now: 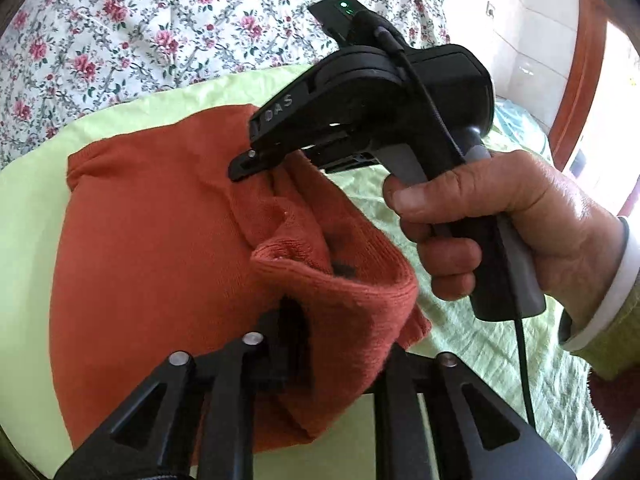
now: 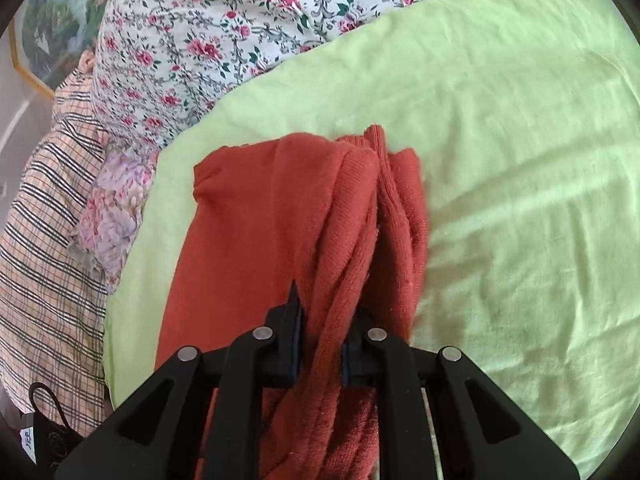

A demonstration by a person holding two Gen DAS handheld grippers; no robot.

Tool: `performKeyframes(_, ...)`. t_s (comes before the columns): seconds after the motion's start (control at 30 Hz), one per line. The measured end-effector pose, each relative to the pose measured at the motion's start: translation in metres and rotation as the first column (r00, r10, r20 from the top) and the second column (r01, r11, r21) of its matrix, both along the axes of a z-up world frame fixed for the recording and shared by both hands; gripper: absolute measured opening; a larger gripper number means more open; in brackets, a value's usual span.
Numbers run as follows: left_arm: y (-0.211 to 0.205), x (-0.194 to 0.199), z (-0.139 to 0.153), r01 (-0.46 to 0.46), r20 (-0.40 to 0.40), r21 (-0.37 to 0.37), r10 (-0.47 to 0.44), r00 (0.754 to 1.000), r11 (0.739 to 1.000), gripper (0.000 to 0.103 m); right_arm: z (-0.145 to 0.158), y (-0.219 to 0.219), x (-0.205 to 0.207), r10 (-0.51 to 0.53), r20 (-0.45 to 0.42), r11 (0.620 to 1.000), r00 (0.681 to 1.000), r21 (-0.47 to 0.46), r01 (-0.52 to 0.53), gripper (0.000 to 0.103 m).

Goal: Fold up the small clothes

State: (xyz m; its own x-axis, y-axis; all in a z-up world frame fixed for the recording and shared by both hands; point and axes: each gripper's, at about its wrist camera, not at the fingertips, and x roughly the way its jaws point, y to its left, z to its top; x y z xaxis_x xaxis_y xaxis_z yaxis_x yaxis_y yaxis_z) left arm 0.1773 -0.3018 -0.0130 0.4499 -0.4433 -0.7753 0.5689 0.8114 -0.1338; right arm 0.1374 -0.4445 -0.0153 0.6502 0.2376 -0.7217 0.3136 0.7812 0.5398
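Note:
A rust-orange knit garment (image 1: pixel 160 232) lies on a light green sheet (image 1: pixel 36 208). My left gripper (image 1: pixel 340 344) is shut on a ribbed edge of the garment, lifted and folded over toward the right. My right gripper (image 1: pixel 244 166) shows in the left wrist view from the side, held by a hand (image 1: pixel 500 216), jaws pinched on the garment's upper right edge. In the right wrist view the right gripper (image 2: pixel 320 344) is shut on a bunched strip of the orange garment (image 2: pixel 256 216), which runs away over the green sheet (image 2: pixel 500 128).
A floral bedspread (image 2: pixel 192 40) lies beyond the sheet. A plaid shirt (image 2: pixel 44 240) and a purple floral cloth (image 2: pixel 112 208) sit at the left. A wooden door frame (image 1: pixel 580 80) stands at far right. The right gripper's cable (image 1: pixel 524 368) hangs down.

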Motion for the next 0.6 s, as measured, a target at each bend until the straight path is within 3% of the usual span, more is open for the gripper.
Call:
performKeyframes(0.07, 0.007, -0.003, 0.002, 0.009, -0.022, -0.011, -0.009, 1.000, 1.000, 0.033, -0.001, -0.002, -0.001, -0.013, -0.008, 1.000, 1.000, -0.009, 0.013, 0.016)
performKeyframes(0.27, 0.046, -0.019, 0.014, 0.011, -0.049, -0.056, -0.014, 0.999, 0.998, 0.050, 0.009, -0.007, -0.033, -0.119, -0.008, 0.990, 0.993, -0.080, 0.118, 0.029)
performKeyframes(0.3, 0.056, -0.023, 0.017, 0.001, -0.056, -0.066, -0.005, 0.998, 0.998, 0.050, 0.011, -0.007, -0.039, -0.134, -0.005, 0.988, 0.991, -0.078, 0.133, 0.035)
performKeyframes(0.4, 0.081, -0.035, 0.026, -0.037, -0.072, -0.089, 0.031, 0.997, 0.995, 0.055, 0.017, 0.000, -0.062, -0.169, 0.016, 0.983, 0.985, -0.068, 0.170, 0.074)
performKeyframes(0.6, 0.140, -0.024, 0.039, -0.179, -0.074, -0.115, 0.171, 0.982, 0.977, 0.074, 0.022, 0.016, -0.089, -0.169, 0.054, 0.985, 0.984, -0.036, 0.171, 0.080)
